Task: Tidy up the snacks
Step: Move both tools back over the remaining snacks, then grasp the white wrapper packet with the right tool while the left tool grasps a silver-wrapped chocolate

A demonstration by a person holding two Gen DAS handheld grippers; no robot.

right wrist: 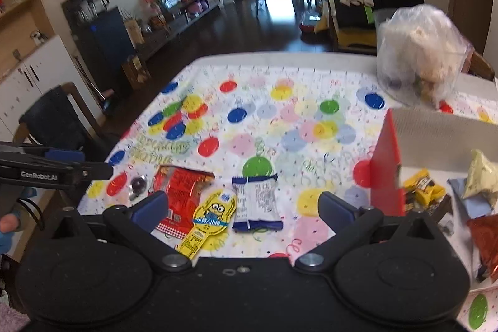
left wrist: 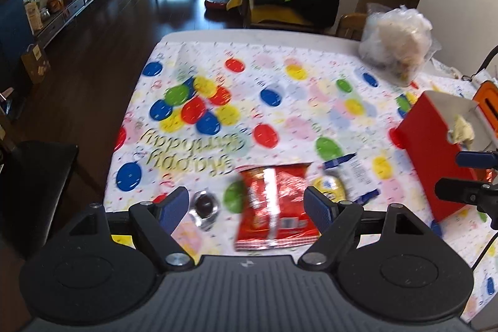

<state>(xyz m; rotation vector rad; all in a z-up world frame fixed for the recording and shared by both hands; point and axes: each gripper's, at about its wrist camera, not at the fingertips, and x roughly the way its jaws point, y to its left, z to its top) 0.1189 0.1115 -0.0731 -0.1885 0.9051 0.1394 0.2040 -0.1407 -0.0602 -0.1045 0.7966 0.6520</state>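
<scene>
Both tools gape wide, empty; the left tool (left wrist: 246, 204) may crinkle the glossy red foil snack packet (left wrist: 274, 204), nudging the small clear-wrapped dark sweet (left wrist: 204, 206) off the bench (left wrist: 249, 36).

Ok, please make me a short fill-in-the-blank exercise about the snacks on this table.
1. The red snack bag lies on the ____ tablecloth.
2. The Minion packet is mostly ____ in colour.
3. Both the left tool and the right tool are ____.

Answers: balloon-patterned; yellow; open
</scene>
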